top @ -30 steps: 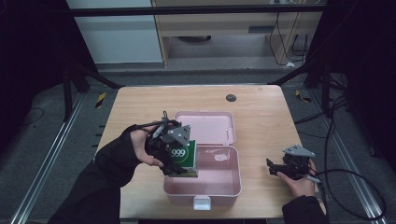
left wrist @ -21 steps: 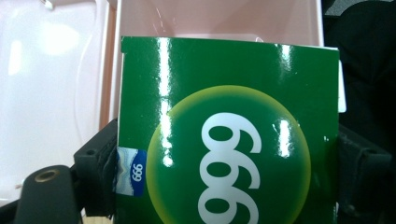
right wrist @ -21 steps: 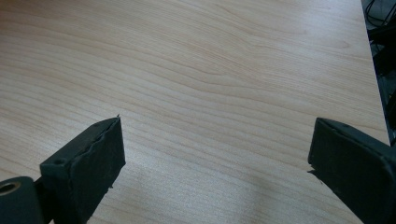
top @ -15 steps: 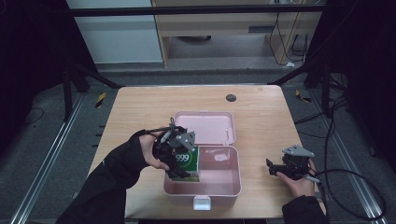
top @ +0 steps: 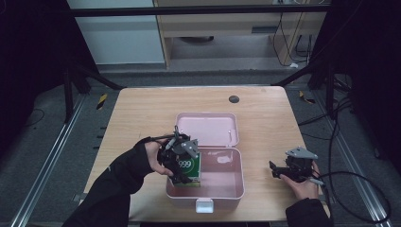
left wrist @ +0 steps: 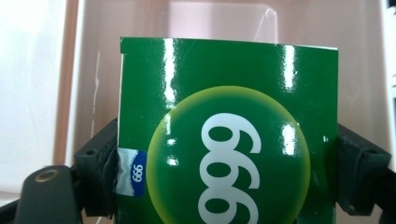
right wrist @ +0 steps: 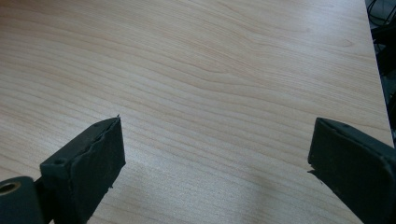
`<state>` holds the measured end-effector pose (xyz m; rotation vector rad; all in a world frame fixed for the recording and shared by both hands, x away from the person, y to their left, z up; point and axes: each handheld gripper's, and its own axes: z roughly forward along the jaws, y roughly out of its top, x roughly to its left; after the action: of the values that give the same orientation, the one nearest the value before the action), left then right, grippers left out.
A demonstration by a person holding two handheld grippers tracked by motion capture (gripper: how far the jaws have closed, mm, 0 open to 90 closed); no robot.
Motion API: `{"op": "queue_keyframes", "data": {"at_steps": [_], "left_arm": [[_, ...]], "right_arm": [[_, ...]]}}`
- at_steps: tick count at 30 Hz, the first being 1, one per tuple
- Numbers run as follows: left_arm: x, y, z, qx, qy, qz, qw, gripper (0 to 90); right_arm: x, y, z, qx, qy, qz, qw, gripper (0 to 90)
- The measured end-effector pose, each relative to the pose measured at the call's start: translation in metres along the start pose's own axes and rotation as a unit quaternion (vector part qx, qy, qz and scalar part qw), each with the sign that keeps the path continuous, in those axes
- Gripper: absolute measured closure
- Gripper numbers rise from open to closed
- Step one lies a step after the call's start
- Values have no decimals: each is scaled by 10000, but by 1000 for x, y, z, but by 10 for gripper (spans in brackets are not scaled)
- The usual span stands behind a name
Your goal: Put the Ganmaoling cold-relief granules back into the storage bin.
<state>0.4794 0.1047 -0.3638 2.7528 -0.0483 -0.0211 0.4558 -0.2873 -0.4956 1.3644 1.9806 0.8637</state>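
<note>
The left tongs [top: 182, 165], clamped on the glossy green cardboard box [top: 187, 169], have lowered it into the open pink plastic case [top: 222, 189], so release seems next, while the right tongs [top: 279, 171] rest wide open on the wooden tabletop [top: 142, 113].

A light wooden table [top: 142, 118] with visible grain stands on a dark floor, with a small dark round spot [top: 233, 99] near its far edge. A pink lunch box [top: 227, 189] sits open on the near middle of the table, its lid [top: 208, 128] laid flat behind it toward the far side. The right hand-held gripper [top: 279, 170] rests low at the table's near right part.
</note>
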Motion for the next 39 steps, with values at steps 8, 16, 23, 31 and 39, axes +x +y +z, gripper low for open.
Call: {"op": "queue_keyframes", "data": {"at_steps": [8,16,23,31,39], "left_arm": [[0,-4,10,28,-11,-40,10000,142],[1,-9,18,106,-8,-66,9999,142],[1,-10,28,209,-37,-107,9997,140],[2,-13,31,253,26,-125,9996,111],[-1,-16,6,-198,208,-144,9995,127]], "right_arm": [[0,0,0,3,6,-4,10000,41],[1,0,1,26,8,-12,10000,41],[1,0,1,37,14,-12,10000,39],[1,0,1,50,37,-17,10000,31],[1,0,2,70,34,-26,10000,27]]}}
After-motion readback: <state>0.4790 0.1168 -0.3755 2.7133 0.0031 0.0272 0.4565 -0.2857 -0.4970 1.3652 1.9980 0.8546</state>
